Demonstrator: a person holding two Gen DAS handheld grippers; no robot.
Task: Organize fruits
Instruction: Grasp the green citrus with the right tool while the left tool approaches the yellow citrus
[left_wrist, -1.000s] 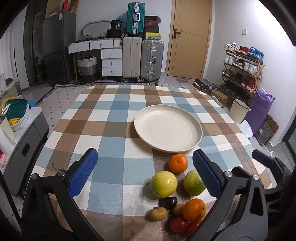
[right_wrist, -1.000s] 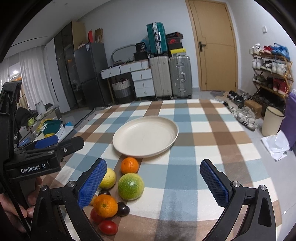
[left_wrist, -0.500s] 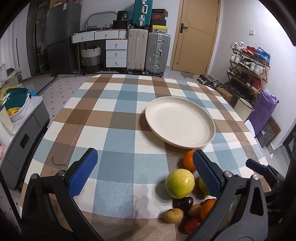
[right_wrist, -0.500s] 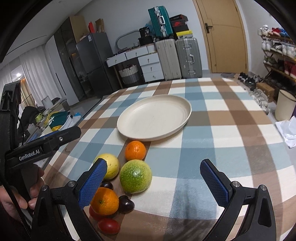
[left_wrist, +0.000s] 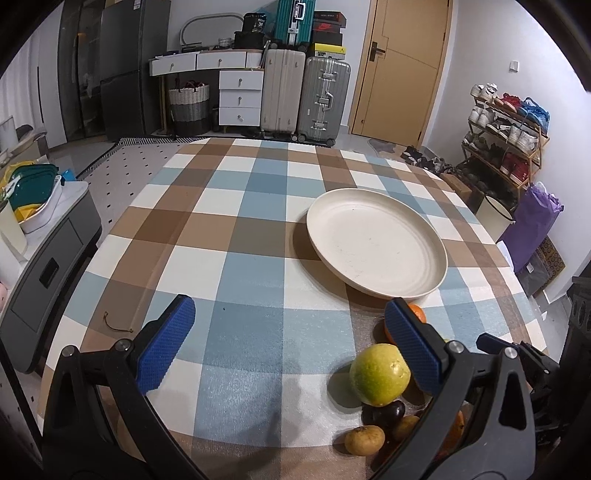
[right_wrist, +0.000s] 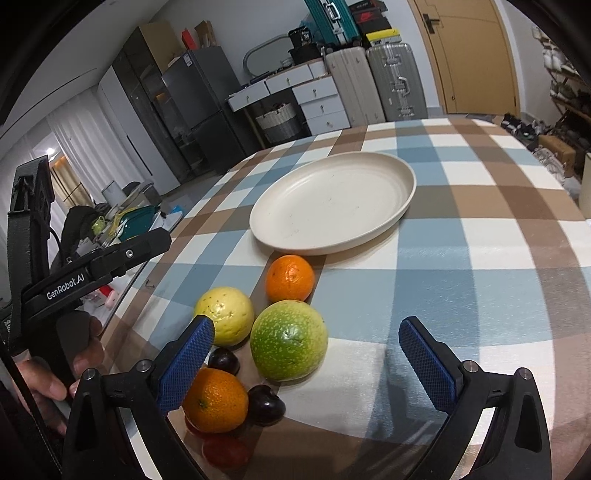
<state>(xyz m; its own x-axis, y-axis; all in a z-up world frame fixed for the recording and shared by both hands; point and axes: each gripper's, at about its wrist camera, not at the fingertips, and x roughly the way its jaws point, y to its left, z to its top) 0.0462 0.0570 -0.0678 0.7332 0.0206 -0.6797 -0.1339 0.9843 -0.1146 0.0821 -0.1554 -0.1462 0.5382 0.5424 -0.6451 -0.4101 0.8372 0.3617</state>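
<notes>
An empty cream plate (left_wrist: 376, 240) (right_wrist: 332, 199) sits on the checked tablecloth. Near the front lies a cluster of fruit: a yellow-green fruit (left_wrist: 379, 373) (right_wrist: 224, 320), a large green citrus (right_wrist: 289, 339), an orange (right_wrist: 290, 277) by the plate, a second orange (right_wrist: 215, 400), dark plums (right_wrist: 266, 405), a tomato (right_wrist: 225, 451) and small brownish fruits (left_wrist: 364, 440). My left gripper (left_wrist: 290, 343) is open and empty, left of the fruit. My right gripper (right_wrist: 306, 363) is open, low over the green citrus, which lies between its fingers.
The table's left edge drops to a grey cabinet (left_wrist: 48, 258) with containers. Suitcases (left_wrist: 306, 96), drawers and a door stand behind the table. A shoe rack (left_wrist: 506, 136) is at the right. The left gripper's body (right_wrist: 88, 269) shows left of the fruit.
My right gripper has moved down and forward toward the fruit cluster, now around the green citrus. My left gripper has shifted left, so the fruit sits at its right edge.
</notes>
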